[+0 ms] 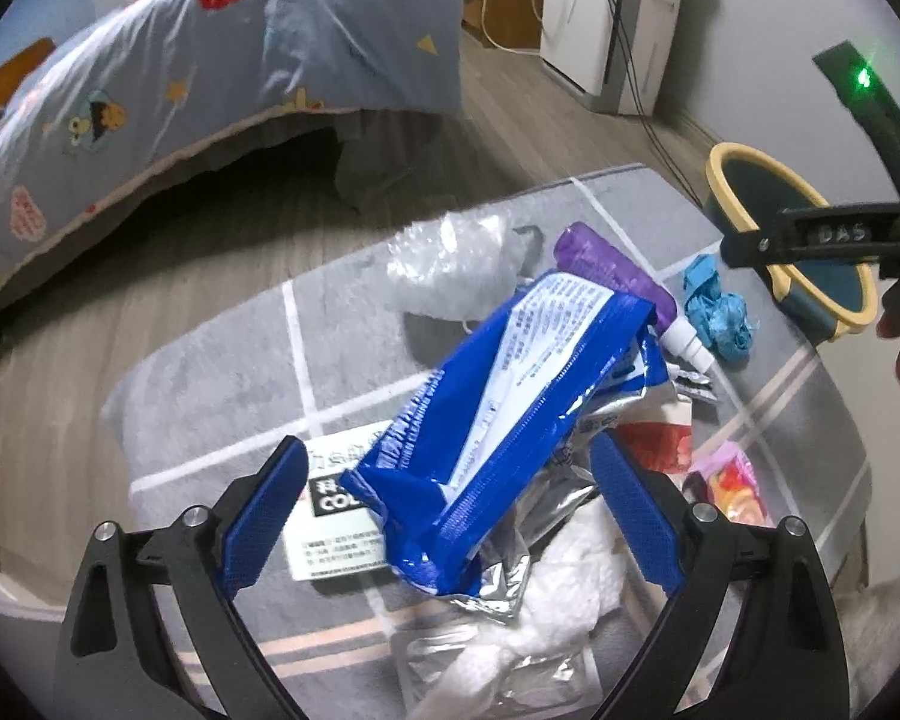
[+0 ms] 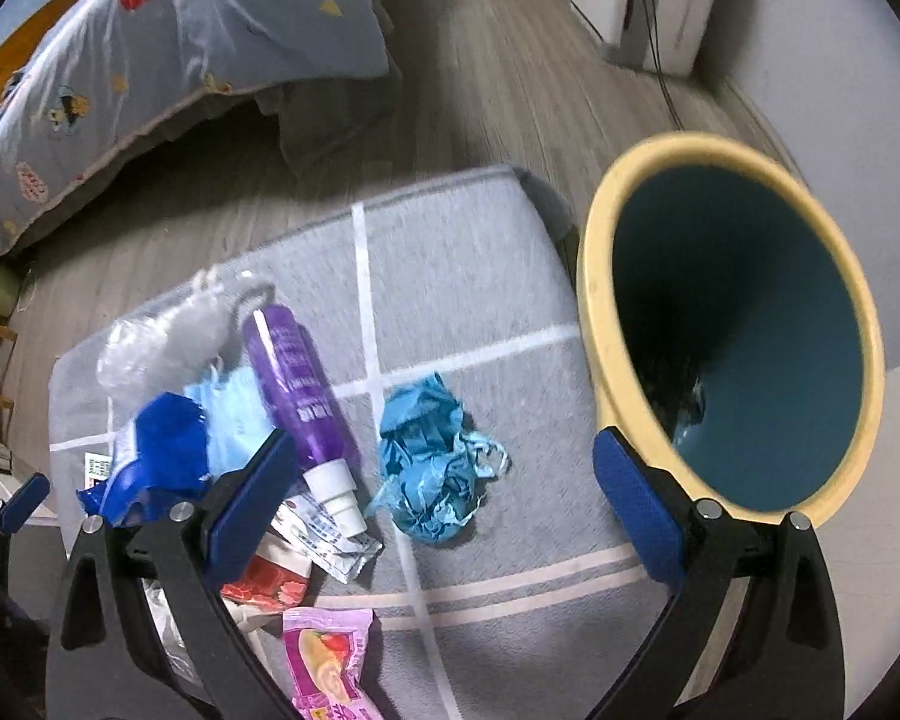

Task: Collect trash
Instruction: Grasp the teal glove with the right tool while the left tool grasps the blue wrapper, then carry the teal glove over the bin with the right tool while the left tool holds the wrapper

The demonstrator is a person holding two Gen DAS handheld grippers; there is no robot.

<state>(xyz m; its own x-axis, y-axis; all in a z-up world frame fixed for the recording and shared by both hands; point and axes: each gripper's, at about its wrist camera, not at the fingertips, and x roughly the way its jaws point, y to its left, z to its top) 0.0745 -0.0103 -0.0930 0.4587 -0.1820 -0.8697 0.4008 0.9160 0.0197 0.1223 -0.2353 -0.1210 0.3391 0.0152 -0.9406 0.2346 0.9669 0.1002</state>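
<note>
Trash lies on a grey checked rug (image 1: 222,360). My left gripper (image 1: 450,510) is open, its jaws on either side of a blue foil wrapper (image 1: 510,408) that stands up from the pile. My right gripper (image 2: 444,498) is open and empty, above a crumpled blue glove (image 2: 432,456). A blue bin with a yellow rim (image 2: 594,312) stands right of it; it also shows in the left wrist view (image 1: 720,168). A purple bottle (image 2: 297,384) lies left of the glove. The right gripper's body shows in the left wrist view (image 1: 822,234).
A clear plastic bag (image 1: 444,264), a white label card (image 1: 330,528), white tissue (image 1: 570,588), a red packet (image 2: 264,588) and a pink packet (image 2: 330,660) lie on the rug. A bed with a blue quilt (image 1: 180,90) stands behind. A white appliance with cables (image 1: 600,18) is against the wall.
</note>
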